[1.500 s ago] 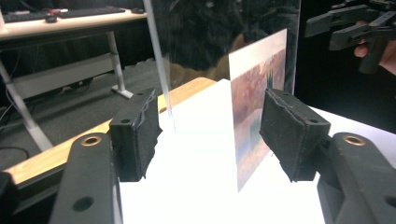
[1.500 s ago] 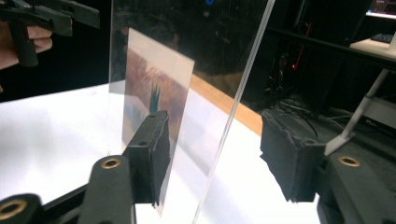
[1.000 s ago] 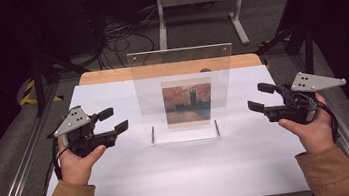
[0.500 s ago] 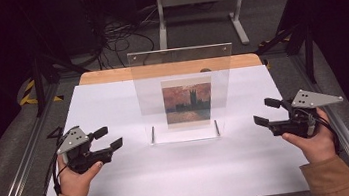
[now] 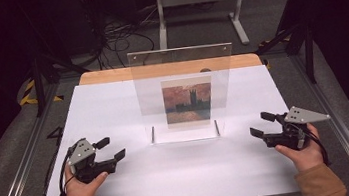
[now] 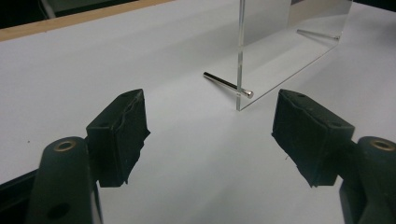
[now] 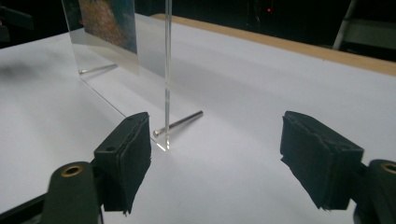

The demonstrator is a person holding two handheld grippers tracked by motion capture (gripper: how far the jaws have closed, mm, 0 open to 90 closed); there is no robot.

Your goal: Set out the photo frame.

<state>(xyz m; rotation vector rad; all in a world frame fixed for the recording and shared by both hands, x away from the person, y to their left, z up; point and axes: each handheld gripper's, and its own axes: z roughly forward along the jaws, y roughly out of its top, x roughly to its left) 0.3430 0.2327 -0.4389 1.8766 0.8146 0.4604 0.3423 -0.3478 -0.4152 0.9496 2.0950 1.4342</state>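
Clear acrylic picture frame (image 5: 184, 94) stands upright mid white tabletop (image 5: 181, 172) on metal pins, left gripper (image 5: 110, 149) and right gripper (image 5: 262, 124) flanking it, both spread and empty; likely best: close in evenly on side edges, avoiding tipping.

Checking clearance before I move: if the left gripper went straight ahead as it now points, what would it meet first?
Probably the clear acrylic frame, at its near bottom corner by the metal pin; the left gripper is open, with bare white table between. Depth is uncertain.
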